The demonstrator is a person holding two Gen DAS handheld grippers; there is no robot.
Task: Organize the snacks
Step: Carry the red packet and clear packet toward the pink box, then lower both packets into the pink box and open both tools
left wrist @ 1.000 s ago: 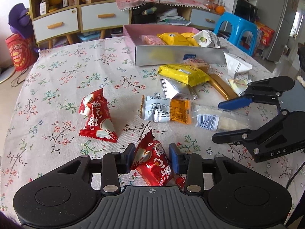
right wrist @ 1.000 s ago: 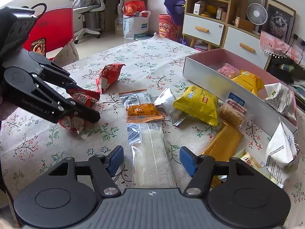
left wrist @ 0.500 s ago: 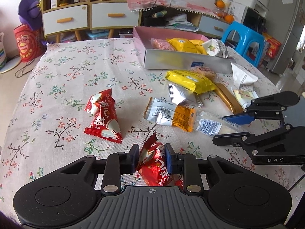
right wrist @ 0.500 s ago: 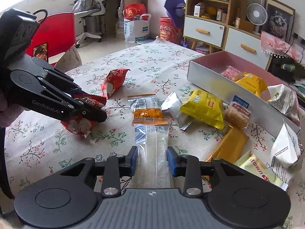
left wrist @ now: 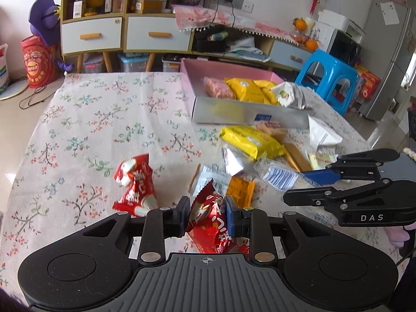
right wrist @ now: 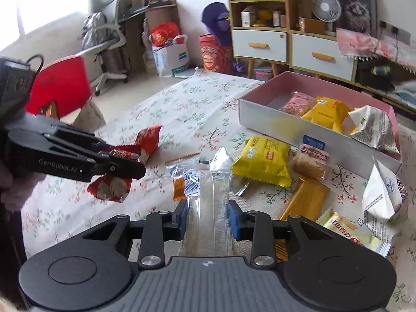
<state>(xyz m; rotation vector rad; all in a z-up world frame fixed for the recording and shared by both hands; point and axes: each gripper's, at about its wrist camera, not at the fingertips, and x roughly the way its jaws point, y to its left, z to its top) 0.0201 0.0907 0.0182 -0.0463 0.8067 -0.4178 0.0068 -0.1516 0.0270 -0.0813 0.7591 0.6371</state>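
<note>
Left gripper (left wrist: 207,217) on red packet (left wrist: 213,227); bare tablecloth (left wrist: 85,119) leftward

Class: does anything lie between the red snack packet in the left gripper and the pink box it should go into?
Loose snacks do. From the red snack packet toward the pink box lie an orange-and-silver packet and a yellow packet, flat on the tablecloth.

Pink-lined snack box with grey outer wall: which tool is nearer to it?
Right. The right tool, shut on a clear long packet, sits nearer the box; the left tool, gripping a red wrapper, is farther out.
</note>
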